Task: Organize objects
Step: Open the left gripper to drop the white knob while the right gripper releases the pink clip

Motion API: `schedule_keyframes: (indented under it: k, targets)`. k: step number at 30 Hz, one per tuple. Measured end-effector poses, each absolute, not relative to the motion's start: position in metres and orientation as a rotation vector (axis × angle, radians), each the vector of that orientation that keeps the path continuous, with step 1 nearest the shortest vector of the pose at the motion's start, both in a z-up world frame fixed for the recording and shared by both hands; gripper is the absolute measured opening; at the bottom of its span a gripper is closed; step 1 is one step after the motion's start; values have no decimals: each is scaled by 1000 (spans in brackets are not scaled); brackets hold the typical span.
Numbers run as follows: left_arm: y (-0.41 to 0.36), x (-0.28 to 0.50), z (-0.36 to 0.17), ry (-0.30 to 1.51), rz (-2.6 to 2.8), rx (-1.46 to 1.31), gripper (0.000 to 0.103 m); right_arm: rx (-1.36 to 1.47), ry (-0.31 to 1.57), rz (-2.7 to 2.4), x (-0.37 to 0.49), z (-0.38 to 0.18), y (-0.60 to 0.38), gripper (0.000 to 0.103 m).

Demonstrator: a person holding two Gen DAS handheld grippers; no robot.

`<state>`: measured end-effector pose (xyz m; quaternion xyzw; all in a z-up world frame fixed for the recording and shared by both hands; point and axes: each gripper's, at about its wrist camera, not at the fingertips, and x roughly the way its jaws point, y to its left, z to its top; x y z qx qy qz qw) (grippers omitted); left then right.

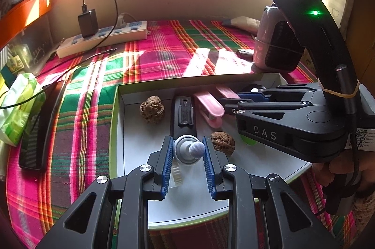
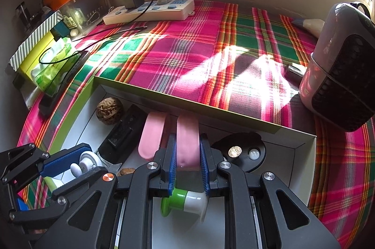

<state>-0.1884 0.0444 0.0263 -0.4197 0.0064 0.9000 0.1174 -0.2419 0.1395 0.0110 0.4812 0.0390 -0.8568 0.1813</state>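
Note:
A shallow white box with green rim [image 1: 114, 108] [image 2: 302, 145] lies on the plaid cloth. My left gripper [image 1: 188, 147] [image 2: 70, 163] is shut on a small grey-white knobbed piece [image 1: 189, 150] [image 2: 83, 163] inside it. My right gripper [image 2: 187, 150] [image 1: 236, 100] is shut on a pink flat piece [image 2: 187, 138] [image 1: 226, 91] at the box's far side. A second pink piece [image 1: 209, 109] [image 2: 151, 131], a black utility knife [image 1: 184, 113] [image 2: 123, 136], two walnuts [image 1: 151, 109] [image 1: 221, 141] [image 2: 109, 110], a black disc [image 2: 243, 150] and a green-white spool [image 2: 185, 201] lie in the box.
A white power strip with charger [image 1: 103, 37] [image 2: 150, 9] lies at the back. A phone [image 1: 37, 122] [image 2: 61, 84] and green tissue pack [image 1: 18, 105] [image 2: 51, 66] lie left. A pink-black fan heater [image 1: 274, 44] [image 2: 339, 66] stands right, a small dark bottle [image 2: 294, 71] beside it.

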Motion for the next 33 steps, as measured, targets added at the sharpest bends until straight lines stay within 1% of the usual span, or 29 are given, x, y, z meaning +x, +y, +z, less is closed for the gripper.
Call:
schedule_keyframes:
  k: [7, 21, 24, 26, 28, 33]
  targets:
    - [44, -190, 24, 18, 2634, -1239, 24, 1362, 107, -2419, -242, 11, 140, 19]
    - [44, -192, 14, 28, 2625, -1284, 28, 1369, 102, -2424, -242, 11, 140, 20]
    - [43, -192, 15, 28, 2629, -1286, 29, 1371, 95, -2425, -241, 11, 141, 22]
    - [43, -191, 16, 28, 2632, -1285, 29, 1373, 88, -2421, -241, 11, 141, 27]
    - [43, -190, 16, 30, 2635, -1284, 30, 1371, 89, -2425, -239, 12, 141, 30]
    - [44, -187, 18, 31, 2645, -1281, 30, 1360, 80, -2438, -235, 17, 143, 31]
